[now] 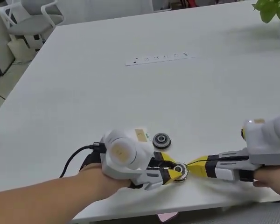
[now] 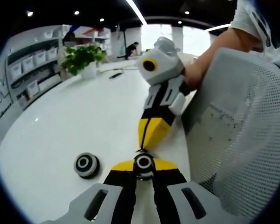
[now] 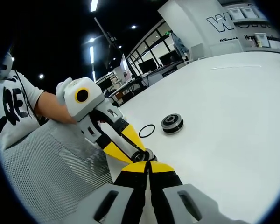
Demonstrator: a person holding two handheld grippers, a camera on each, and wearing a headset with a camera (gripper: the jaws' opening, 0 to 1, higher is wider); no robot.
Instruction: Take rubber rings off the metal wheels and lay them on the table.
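Left gripper [image 1: 170, 172], low and centre in the head view, has its jaws closed on a metal wheel [image 1: 179, 171] just above the table's near edge. Right gripper [image 1: 190, 167] reaches in from the lower right, jaws pressed together with the tips against that wheel; whether they pinch its rubber I cannot tell. White table [image 1: 130, 93] spreads across most of the frame. Leafy plant [image 1: 270, 9] sits in the upper right corner. Second wheel [image 1: 161, 139] lies flat on the table just above the left gripper. In the right gripper view, a loose rubber ring [image 3: 147, 130] lies on the table at mid-frame, just left of the second wheel.
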